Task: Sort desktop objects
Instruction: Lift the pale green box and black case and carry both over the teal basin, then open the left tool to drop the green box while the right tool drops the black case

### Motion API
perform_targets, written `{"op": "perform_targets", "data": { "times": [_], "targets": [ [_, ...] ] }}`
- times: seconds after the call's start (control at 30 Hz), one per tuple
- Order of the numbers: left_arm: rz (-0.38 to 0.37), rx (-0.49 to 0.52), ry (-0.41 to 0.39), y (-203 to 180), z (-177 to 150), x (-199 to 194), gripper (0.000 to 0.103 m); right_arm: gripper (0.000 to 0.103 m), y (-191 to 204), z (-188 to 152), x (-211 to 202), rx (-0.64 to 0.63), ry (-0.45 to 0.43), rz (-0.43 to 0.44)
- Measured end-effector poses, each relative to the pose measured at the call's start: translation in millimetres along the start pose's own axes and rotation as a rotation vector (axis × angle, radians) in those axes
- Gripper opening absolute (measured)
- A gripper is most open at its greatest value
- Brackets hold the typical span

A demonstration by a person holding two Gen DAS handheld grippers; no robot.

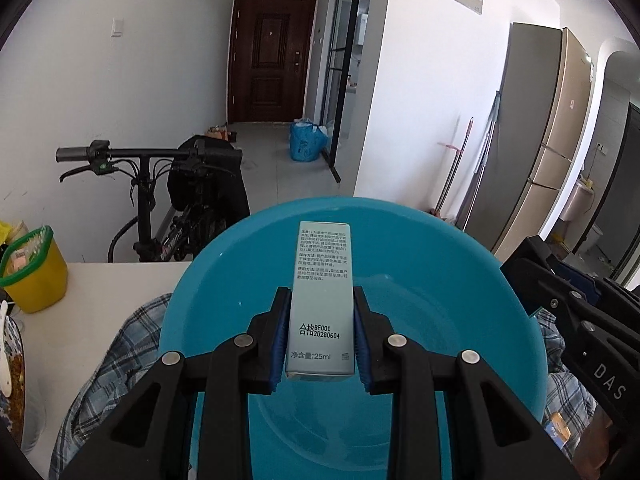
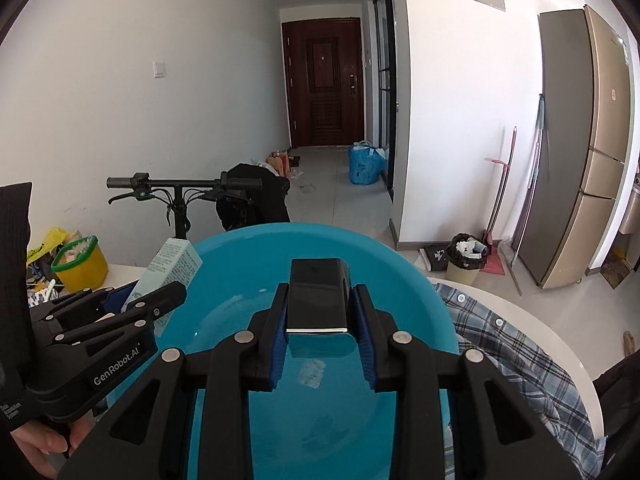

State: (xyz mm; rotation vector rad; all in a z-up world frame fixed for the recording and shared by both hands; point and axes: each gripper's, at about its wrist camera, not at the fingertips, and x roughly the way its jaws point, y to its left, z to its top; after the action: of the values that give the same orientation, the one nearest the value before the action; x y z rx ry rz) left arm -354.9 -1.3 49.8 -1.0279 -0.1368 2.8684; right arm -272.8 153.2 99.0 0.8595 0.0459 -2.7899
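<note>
Pale carton (image 1: 322, 300) marked 25ml: clamped lengthwise between the blue-padded fingers (image 1: 280, 332) of the left gripper (image 1: 320, 304), printed face up, poised above the hollow of the blue basin (image 1: 460, 280). Gripped near its back half, probably so the front end juts clear of the pads and can drop cleanly. Held over the middle of the bowl rather than at the rim, likely so a release lands it inside and not on the checked shirt (image 1: 120, 344) spread beneath. Right gripper (image 2: 318, 308) likewise clenched, on a dark glossy box (image 2: 318, 296), also hanging above the basin interior, with the same carton (image 2: 172, 268) and left gripper (image 2: 120, 320) visible off to its left near the rim. Basin bottom bare apart from a pale patch, perhaps a sticker; cannot tell. Both loads apparently brought here together because the basin serves as the collecting place. Yellow tub (image 1: 34, 268) with green rim parked at the far left of the white bench (image 1: 100, 292), already holding odds and ends. Next, seemingly: letting go of both.
</note>
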Motion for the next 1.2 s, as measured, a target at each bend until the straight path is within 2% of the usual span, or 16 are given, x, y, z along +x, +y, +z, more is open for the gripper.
{"op": "perform_targets", "data": {
  "times": [0.4,0.53,0.87,1.2],
  "targets": [
    [0.01,-0.04,0.189,14.1,-16.0,43.0,0.031,0.029,-0.7,-19.5,45.5,-0.006,0.167,-0.018],
    [0.029,-0.033,0.199,15.0,-18.5,46.0,0.031,0.029,-0.7,-24.2,50.4,-0.012,0.198,-0.014],
    [0.007,-0.048,0.276,19.6,-23.3,59.5,0.031,0.029,2.7,-36.5,65.5,-0.045,0.275,-0.009],
    [0.014,-0.014,0.31,11.8,-27.9,62.0,0.031,0.029,2.5,-38.6,66.0,-0.045,0.289,0.002]
  ]
}}
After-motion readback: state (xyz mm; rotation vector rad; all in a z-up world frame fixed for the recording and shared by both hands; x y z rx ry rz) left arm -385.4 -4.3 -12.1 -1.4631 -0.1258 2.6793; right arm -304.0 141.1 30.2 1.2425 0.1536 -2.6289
